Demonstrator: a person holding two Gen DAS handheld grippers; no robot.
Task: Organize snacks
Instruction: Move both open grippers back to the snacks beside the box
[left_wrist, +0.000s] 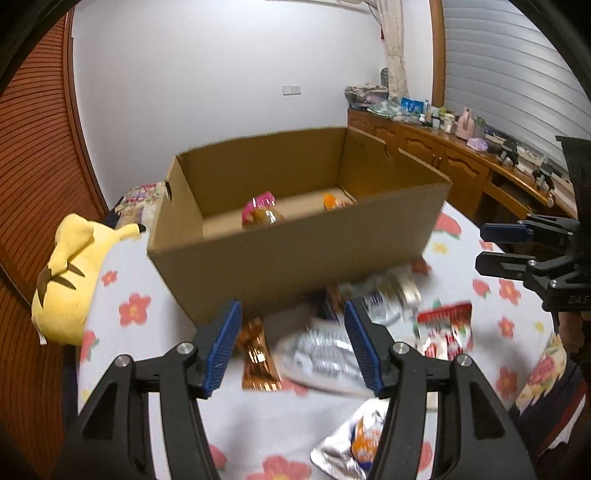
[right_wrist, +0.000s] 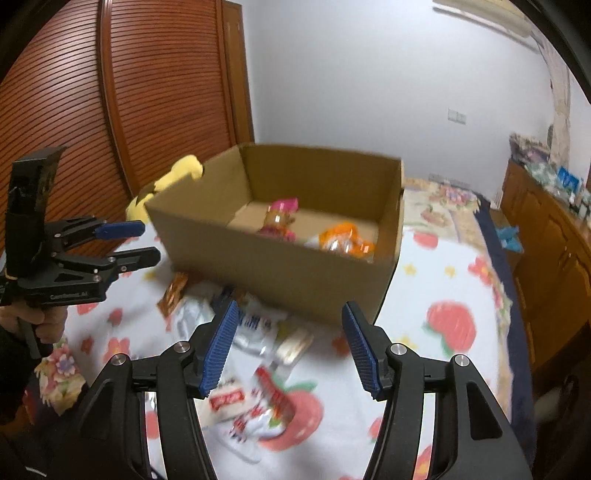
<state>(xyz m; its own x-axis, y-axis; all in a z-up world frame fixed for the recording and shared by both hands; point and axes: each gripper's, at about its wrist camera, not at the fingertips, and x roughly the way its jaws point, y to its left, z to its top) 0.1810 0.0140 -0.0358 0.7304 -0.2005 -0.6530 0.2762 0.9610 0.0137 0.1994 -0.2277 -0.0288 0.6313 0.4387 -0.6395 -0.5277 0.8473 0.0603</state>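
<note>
An open brown cardboard box (left_wrist: 295, 254) sits on the flowered bedspread; inside lie a pink-topped snack pack (left_wrist: 261, 211) and an orange packet (left_wrist: 334, 202), apart from each other; before the box lie scattered a copper wrapper (left_wrist: 258, 356), silver-white bags (left_wrist: 325, 354) and a red-and-white packet (left_wrist: 445, 330).

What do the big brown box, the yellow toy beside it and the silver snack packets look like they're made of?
The box looks like plain matte cardboard, with thin folded brown walls. The yellow toy seems soft plush, fuzzy and rounded. The silver packets appear to be crinkled, shiny foil or metallised plastic, though blur leaves that open.
</note>
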